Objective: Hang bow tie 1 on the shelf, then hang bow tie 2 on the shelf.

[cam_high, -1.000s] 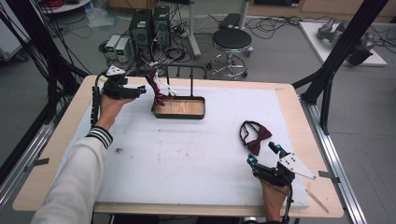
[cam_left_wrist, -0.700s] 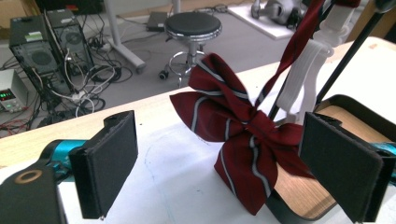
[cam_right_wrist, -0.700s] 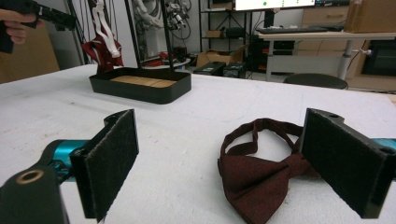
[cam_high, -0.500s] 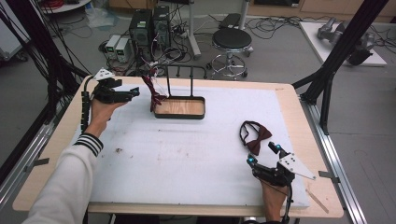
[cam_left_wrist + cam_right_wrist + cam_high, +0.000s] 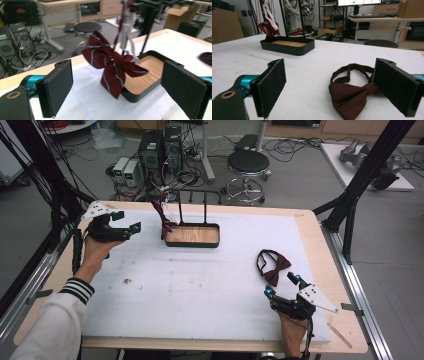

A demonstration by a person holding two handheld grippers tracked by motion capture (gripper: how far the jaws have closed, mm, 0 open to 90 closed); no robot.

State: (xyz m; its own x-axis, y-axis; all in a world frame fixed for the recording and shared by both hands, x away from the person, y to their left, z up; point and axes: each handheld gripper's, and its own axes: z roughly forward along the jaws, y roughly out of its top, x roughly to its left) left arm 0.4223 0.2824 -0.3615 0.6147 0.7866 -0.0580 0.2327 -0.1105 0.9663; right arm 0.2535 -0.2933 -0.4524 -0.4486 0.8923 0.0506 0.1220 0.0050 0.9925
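A dark red striped bow tie point(image 5: 164, 216) hangs from a black rack standing in a wood-floored black tray point(image 5: 192, 243) at the table's back. My left gripper point(image 5: 127, 222) hovers open to its left, apart from it. In the left gripper view the striped bow tie point(image 5: 112, 65) dangles over the tray's corner point(image 5: 135, 96), beyond my open left gripper point(image 5: 121, 88). A plain dark red bow tie point(image 5: 274, 267) lies flat at the right. My right gripper point(image 5: 281, 285) rests open just short of it. The plain bow tie point(image 5: 349, 97) lies between the pads of that gripper point(image 5: 334, 87).
White foam sheet point(image 5: 200, 290) covers the wooden table. The tray point(image 5: 287, 46) and the hanging tie point(image 5: 268, 27) stand far off in the right gripper view. A stool point(image 5: 248, 162), computers and cables stand on the floor behind the table. Black frame posts flank both sides.
My left gripper has drawn back to the left, away from the hanging striped bow tie. The right gripper and the plain bow tie have stayed put.
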